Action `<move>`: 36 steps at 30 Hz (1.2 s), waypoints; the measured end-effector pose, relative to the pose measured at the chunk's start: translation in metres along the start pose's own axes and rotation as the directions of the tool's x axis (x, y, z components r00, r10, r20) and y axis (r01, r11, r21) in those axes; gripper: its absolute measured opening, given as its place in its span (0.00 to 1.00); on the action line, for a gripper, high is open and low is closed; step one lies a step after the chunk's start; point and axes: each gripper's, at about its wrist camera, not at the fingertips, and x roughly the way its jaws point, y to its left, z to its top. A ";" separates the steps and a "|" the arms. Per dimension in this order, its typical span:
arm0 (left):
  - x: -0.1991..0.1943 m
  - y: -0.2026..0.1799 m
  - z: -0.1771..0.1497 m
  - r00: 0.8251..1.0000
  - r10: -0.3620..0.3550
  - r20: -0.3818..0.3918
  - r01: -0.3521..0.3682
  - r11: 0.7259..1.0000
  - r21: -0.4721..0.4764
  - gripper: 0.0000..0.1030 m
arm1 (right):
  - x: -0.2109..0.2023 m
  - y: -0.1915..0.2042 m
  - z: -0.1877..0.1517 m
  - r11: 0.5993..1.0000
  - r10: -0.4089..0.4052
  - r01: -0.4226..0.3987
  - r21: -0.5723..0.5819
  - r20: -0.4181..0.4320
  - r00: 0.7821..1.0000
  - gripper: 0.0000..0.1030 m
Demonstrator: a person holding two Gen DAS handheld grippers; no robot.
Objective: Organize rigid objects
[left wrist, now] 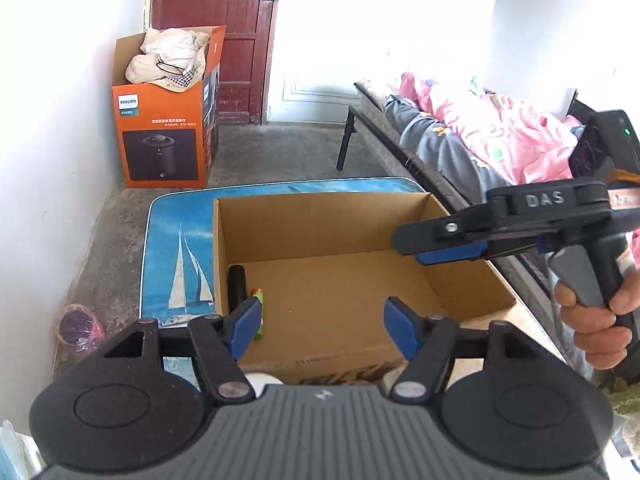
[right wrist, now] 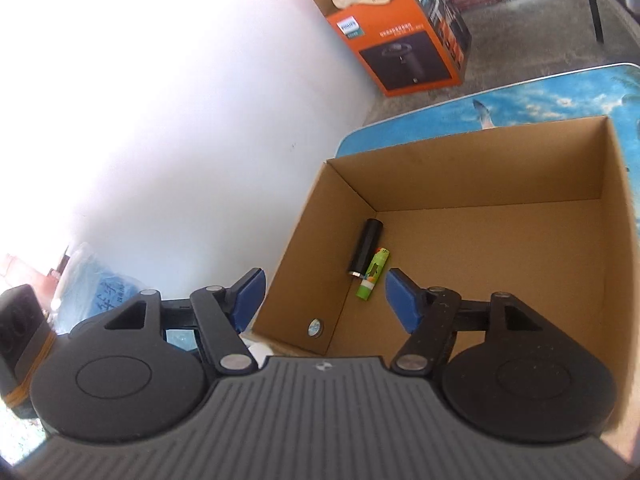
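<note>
Open cardboard box (right wrist: 472, 184) on blue sailboat-print table (left wrist: 180, 248); taken as landmark. Inside box, against its left wall: black cylinder (right wrist: 366, 252) lying flat, green tube (right wrist: 372, 274) just beside it, roughly parallel. Small round metallic disc (right wrist: 315, 327) in near-left corner of box. Left gripper (left wrist: 320, 330) above near edge of box, blue pads spread apart, nothing between. Right gripper (right wrist: 324, 300) straddling box's left wall from above, pads likewise apart, empty. Orange Philips carton (left wrist: 168, 120) on floor beyond box.
</note>
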 end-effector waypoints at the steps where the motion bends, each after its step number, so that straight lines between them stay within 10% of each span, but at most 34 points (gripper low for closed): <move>1: -0.005 -0.003 -0.009 1.000 -0.015 0.006 0.015 1.000 -0.007 0.68 | -0.013 -0.002 -0.018 1.000 0.006 -0.006 0.009 0.025 1.000 0.65; 11: 0.031 -0.039 -0.106 0.972 -0.173 -0.156 0.168 0.985 -0.041 0.51 | -0.011 -0.055 -0.170 0.956 -0.026 0.032 0.293 -0.023 0.999 0.36; 15: 0.050 -0.047 -0.126 0.956 -0.202 -0.211 0.198 0.979 -0.043 0.35 | 0.003 -0.049 -0.177 0.963 -0.070 0.081 0.258 -0.052 0.996 0.30; 36: 0.084 -0.034 -0.130 0.942 -0.225 -0.251 0.205 0.974 -0.101 0.37 | 0.056 -0.020 -0.157 0.968 -0.231 0.249 0.030 -0.276 0.933 0.28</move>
